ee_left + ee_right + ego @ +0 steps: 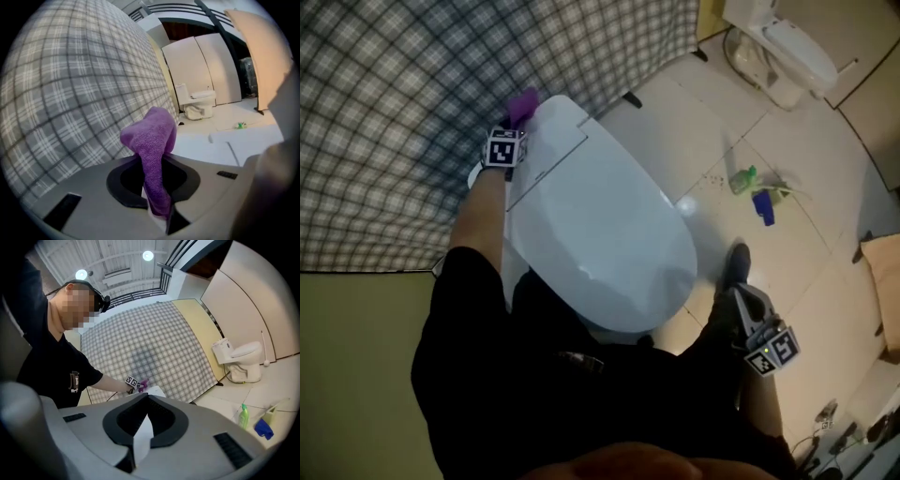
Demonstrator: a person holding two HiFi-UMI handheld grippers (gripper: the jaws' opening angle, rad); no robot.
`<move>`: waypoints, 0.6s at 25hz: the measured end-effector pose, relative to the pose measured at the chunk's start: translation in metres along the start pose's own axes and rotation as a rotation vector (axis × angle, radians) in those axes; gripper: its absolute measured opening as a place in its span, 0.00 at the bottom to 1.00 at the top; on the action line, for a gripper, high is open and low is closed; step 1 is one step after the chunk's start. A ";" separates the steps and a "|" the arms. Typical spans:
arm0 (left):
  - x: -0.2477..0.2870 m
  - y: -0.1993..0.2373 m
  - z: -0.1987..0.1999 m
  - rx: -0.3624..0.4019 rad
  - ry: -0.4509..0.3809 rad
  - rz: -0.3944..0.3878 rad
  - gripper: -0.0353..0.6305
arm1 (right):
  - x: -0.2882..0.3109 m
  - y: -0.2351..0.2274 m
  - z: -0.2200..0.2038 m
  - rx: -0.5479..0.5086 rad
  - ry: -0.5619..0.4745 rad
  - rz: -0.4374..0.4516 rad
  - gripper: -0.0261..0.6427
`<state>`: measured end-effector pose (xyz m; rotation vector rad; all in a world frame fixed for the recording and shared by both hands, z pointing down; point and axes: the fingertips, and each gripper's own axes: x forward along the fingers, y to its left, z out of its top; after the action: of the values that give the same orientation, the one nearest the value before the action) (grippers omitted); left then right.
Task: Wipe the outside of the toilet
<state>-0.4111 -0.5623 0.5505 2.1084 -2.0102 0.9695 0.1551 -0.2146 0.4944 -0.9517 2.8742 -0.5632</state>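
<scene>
Purple cloth [152,154] is pinched between the jaws of the left gripper [157,208]. It sits at the rear corner of the toilet [600,225], upper left of centre in the head view, beside the plaid sheet [394,112]. The right gripper [140,439] hangs at lower right, jaws pressed together on nothing. To wipe well, I would lay the loose fold flat on the shell, stroke along back and side, and hold the pinch firm.

Cloth [523,106] at toilet [600,225] rear; bottles [743,178] on floor [694,122] right.
</scene>
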 end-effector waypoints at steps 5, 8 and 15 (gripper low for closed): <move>0.058 0.013 -0.012 -0.002 0.088 -0.047 0.14 | 0.021 -0.032 -0.008 0.048 0.056 -0.028 0.03; 0.071 -0.009 0.002 0.073 0.095 -0.087 0.14 | 0.025 -0.043 -0.013 0.055 0.059 -0.033 0.03; 0.005 -0.103 -0.024 0.145 0.056 -0.202 0.14 | 0.002 -0.012 -0.005 0.026 -0.021 -0.010 0.03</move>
<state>-0.3258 -0.5416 0.6097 2.2744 -1.7086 1.1545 0.1599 -0.2232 0.5032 -0.9633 2.8384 -0.5859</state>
